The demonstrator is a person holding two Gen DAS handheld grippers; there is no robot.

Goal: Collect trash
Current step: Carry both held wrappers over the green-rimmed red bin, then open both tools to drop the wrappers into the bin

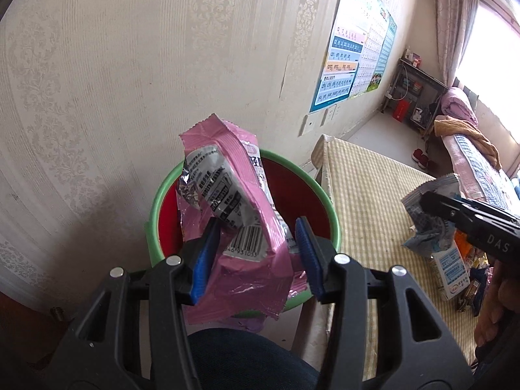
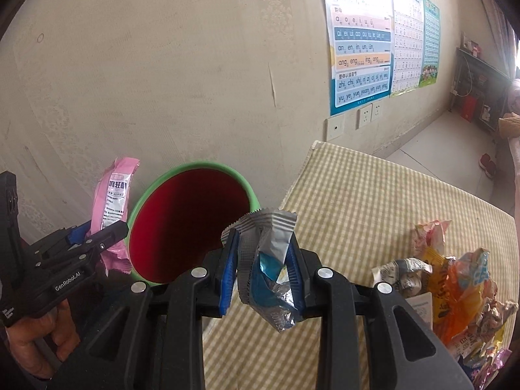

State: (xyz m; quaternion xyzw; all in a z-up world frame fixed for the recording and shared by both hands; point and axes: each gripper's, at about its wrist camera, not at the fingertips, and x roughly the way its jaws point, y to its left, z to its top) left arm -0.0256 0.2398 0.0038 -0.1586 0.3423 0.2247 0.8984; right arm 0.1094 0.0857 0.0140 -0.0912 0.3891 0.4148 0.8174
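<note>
Trash is in both grippers at once: the left gripper (image 1: pixel 256 256) has its fingers closed on a pink wrapper (image 1: pixel 237 201), and the right gripper (image 2: pixel 261 269) has its fingers clamped on a crumpled silver-and-blue wrapper (image 2: pixel 266 260). The pink wrapper hangs right over the mouth of the bin (image 1: pixel 325 201), a red bucket with a green rim that stands on the floor against the wall, just left of the counter (image 2: pixel 373 201). The silver-and-blue one is held above the counter's near left corner, beside the bin's rim but not yet over the opening.

As far as I can see into it, the bin's red inside looks bare, though the bottom is hidden, so the job seems to be at an early stage. Neither wrapper is dropped yet; the pink one looks ready to be let go, the other needs to travel a little further left first.

By count: one bin, two grippers, two wrappers in hand. On the right of the checked counter a heap of wrappers (image 2: pixel 455 286) waits, orange, white, blue and pink among them; they overlap too much for an exact tally, but I make out at least five or six, plus one small white carton (image 1: pixel 451 273).
</note>
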